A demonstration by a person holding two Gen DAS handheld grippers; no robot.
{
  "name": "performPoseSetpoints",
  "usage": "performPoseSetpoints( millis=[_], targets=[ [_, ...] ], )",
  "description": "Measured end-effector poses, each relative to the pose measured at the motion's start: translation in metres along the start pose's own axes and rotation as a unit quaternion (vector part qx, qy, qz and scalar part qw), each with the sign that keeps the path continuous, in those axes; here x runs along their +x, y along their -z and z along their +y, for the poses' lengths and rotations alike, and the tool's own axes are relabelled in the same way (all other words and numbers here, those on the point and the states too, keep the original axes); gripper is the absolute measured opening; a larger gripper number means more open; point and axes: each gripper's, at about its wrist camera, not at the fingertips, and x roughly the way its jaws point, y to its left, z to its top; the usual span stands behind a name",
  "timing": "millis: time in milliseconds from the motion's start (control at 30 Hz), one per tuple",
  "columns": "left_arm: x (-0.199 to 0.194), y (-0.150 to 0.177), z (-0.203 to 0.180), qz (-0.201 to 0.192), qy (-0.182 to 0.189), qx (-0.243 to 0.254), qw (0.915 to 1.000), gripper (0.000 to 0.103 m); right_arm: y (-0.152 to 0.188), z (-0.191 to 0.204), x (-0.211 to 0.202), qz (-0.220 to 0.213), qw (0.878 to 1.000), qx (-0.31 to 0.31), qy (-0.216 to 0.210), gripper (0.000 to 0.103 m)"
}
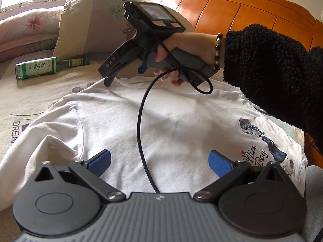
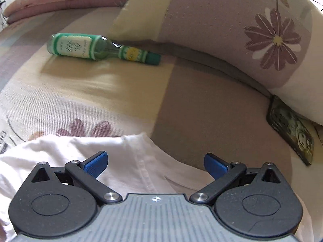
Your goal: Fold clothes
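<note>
White cotton T-shirt with a printed figure (image 1: 161, 125) lies spread flat mid-bed. Left gripper (image 1: 159, 162) and right gripper (image 2: 155, 164) both have jaws apart, empty. Risk: dangling black cable (image 1: 141, 121) could snag the fabric; a shallow collar pinch may slip.

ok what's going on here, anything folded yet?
Not yet. A person holds two grippers over a white T-shirt spread flat on the bed. The right gripper is open at the shirt's collar end; the left gripper is open over the shirt's middle. Neither grips cloth. A green bottle lies beside the pillow.
</note>
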Motion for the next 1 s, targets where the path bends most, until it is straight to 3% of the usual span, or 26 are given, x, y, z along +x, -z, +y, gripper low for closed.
performPoseSetpoints(
  millis=[67, 100, 300, 533, 667, 733, 833, 933, 1000],
  targets=[
    [0.002, 0.000, -0.001, 0.001, 0.003, 0.002, 1.0000, 0.102, 0.004, -0.007, 0.003, 0.000, 1.000, 0.005, 0.010, 0.103],
    [0.002, 0.000, -0.002, 0.001, 0.004, 0.003, 1.0000, 0.102, 0.006, -0.011, 0.002, -0.020, 1.000, 0.009, 0.009, 0.103],
    [0.005, -0.001, -0.007, 0.001, 0.010, 0.009, 0.9999, 0.102, 0.034, -0.053, -0.035, -0.035, 0.997, 0.009, 0.071, 0.103],
    [-0.006, 0.000, -0.029, -0.009, 0.058, 0.032, 0.9978, 0.102, 0.067, -0.102, -0.079, -0.052, 0.988, 0.009, 0.142, 0.103],
    [-0.004, 0.001, -0.040, -0.008, 0.066, 0.048, 0.9966, 0.102, 0.117, -0.143, -0.106, -0.031, 0.981, 0.043, 0.186, 0.103],
    [0.000, 0.002, -0.042, -0.001, 0.059, 0.050, 0.9970, 0.102, 0.147, -0.156, -0.126, -0.034, 0.981, 0.074, 0.178, 0.103],
    [0.007, 0.004, -0.045, 0.009, 0.047, 0.054, 0.9974, 0.102, 0.192, -0.157, -0.155, -0.048, 0.985, 0.112, 0.124, 0.103],
    [0.016, 0.005, -0.044, 0.024, 0.027, 0.052, 0.9980, 0.102, 0.230, -0.146, -0.165, -0.039, 0.987, 0.139, 0.068, 0.103],
    [0.025, 0.006, -0.041, 0.041, 0.004, 0.046, 0.9981, 0.102, 0.252, -0.138, -0.164, -0.026, 0.987, 0.148, 0.056, 0.103]
  ],
)
